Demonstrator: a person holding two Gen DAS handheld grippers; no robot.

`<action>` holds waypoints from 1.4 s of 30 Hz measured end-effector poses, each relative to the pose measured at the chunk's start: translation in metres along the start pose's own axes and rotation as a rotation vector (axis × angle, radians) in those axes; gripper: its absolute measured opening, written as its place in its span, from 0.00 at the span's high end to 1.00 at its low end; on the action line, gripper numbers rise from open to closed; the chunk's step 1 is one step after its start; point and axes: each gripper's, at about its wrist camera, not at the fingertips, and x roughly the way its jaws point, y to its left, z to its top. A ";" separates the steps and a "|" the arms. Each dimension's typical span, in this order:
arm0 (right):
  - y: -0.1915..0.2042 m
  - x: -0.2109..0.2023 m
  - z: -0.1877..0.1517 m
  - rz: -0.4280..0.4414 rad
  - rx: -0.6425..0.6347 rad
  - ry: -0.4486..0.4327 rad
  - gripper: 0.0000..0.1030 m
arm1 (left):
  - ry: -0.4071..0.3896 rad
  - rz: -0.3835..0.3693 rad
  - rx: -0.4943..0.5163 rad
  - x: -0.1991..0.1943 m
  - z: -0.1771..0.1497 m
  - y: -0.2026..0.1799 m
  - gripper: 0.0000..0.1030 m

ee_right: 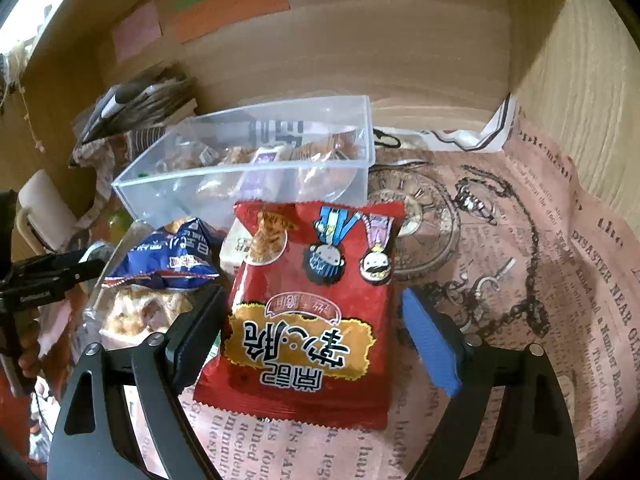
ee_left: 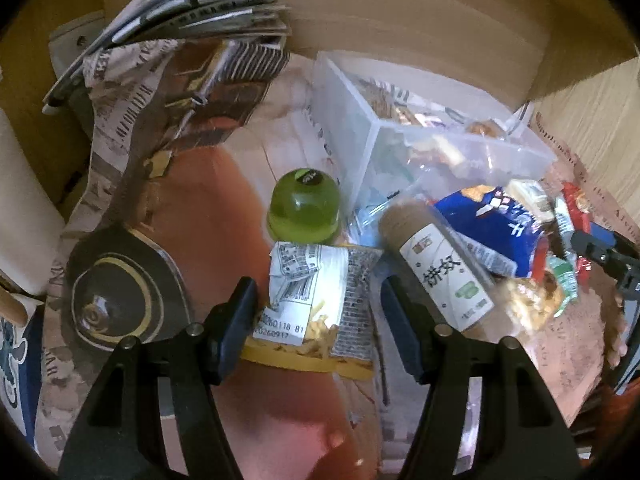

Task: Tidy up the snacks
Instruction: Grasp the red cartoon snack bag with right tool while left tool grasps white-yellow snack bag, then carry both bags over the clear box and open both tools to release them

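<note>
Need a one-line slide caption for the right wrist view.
Open right gripper straddles a red snack bag lying before the clear bin.

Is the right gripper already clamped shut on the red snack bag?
No: the right gripper is open, its fingers standing either side of the red snack bag with gaps showing.

The newsprint sheet (ee_right: 520, 264) lying right of the red snack bag (ee_right: 308, 312) is showing "DISASTER NEAR". A white-and-yellow packet (ee_left: 316, 300), below the green jelly cup (ee_left: 305, 206), is displaying "0260118 81" and "0260917".
</note>
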 end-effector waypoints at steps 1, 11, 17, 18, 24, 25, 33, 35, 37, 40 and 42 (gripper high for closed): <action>0.001 0.002 -0.001 0.002 0.002 0.005 0.16 | 0.001 0.003 0.001 0.002 0.000 -0.001 0.38; -0.003 0.007 -0.005 0.031 0.035 0.000 0.31 | -0.033 0.048 0.049 0.006 -0.006 -0.005 0.46; -0.003 0.002 -0.007 0.017 0.037 -0.023 0.35 | -0.041 0.051 0.058 0.002 -0.010 -0.006 0.54; -0.003 0.001 -0.007 0.014 0.035 -0.028 0.35 | -0.042 0.051 0.054 0.001 -0.011 -0.006 0.54; -0.002 -0.012 -0.001 0.000 0.030 -0.067 0.35 | -0.074 0.059 0.037 -0.016 -0.010 -0.007 0.55; -0.002 -0.016 0.001 -0.003 0.026 -0.077 0.35 | -0.086 0.058 0.037 -0.020 -0.008 -0.008 0.55; 0.007 -0.036 0.023 -0.001 -0.011 -0.161 0.35 | -0.193 0.029 0.039 -0.053 0.016 -0.021 0.55; 0.010 -0.040 0.029 0.001 -0.024 -0.184 0.35 | -0.218 0.020 0.040 -0.058 0.024 -0.025 0.55; 0.013 -0.043 0.036 0.005 -0.037 -0.206 0.35 | -0.240 0.011 0.039 -0.063 0.032 -0.029 0.55; 0.018 -0.046 0.044 0.011 -0.052 -0.238 0.35 | -0.269 -0.006 0.047 -0.067 0.045 -0.038 0.55; 0.021 -0.049 0.052 0.017 -0.064 -0.262 0.35 | -0.282 -0.014 0.059 -0.068 0.053 -0.043 0.55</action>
